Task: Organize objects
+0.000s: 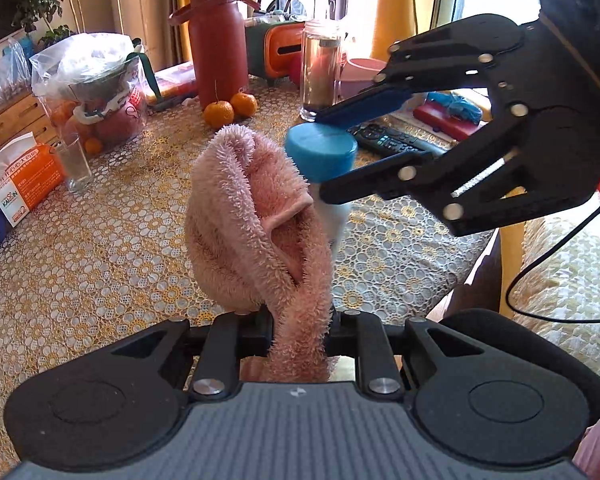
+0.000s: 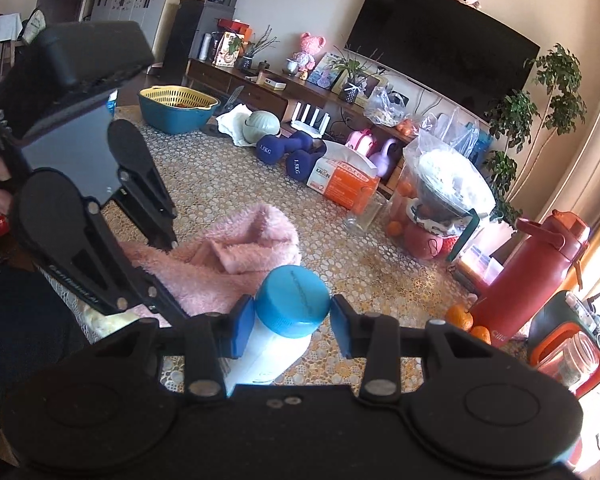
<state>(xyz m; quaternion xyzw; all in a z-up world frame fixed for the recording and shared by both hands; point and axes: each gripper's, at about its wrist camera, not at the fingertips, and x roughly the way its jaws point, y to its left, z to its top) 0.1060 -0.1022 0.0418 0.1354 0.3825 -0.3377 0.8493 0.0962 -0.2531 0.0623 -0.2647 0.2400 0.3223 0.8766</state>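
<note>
- The white bottle [image 2: 274,350] with a blue screw cap [image 2: 293,300] stands close to upright, cap at the top. Its long axis runs up and down, leaning slightly toward the pink towel [image 1: 256,220].
- The right gripper [image 2: 287,326] holds this bottle above the patterned tablecloth [image 1: 100,264]; its blue pads [image 2: 242,330] press on the neck just under the cap, one from each side.
- In the left wrist view the bottle's body [image 1: 334,216] is mostly hidden behind the towel and the right gripper's lower finger; only the cap [image 1: 320,152] and a blurred white strip show.
- In the right wrist view the bottle's base is cut off by the gripper's own housing, and faint marks on its side are too small to read.
- The left gripper [image 1: 300,330] is pinched narrow on the towel, which rises between its fingers as a fluffy, folded bundle, long axis vertical.
- The towel's lower end drops out of sight behind the left gripper's body.
- The towel is pale pink with a shaggy pile and a smoother hem that curls open near the bottle.
- The towel and the bottle sit just beside each other; whether they touch cannot be told.
- Behind them on the table stand a red water jug [image 1: 216,40], two oranges [image 1: 230,109] and a glass jar [image 1: 320,76].
</note>
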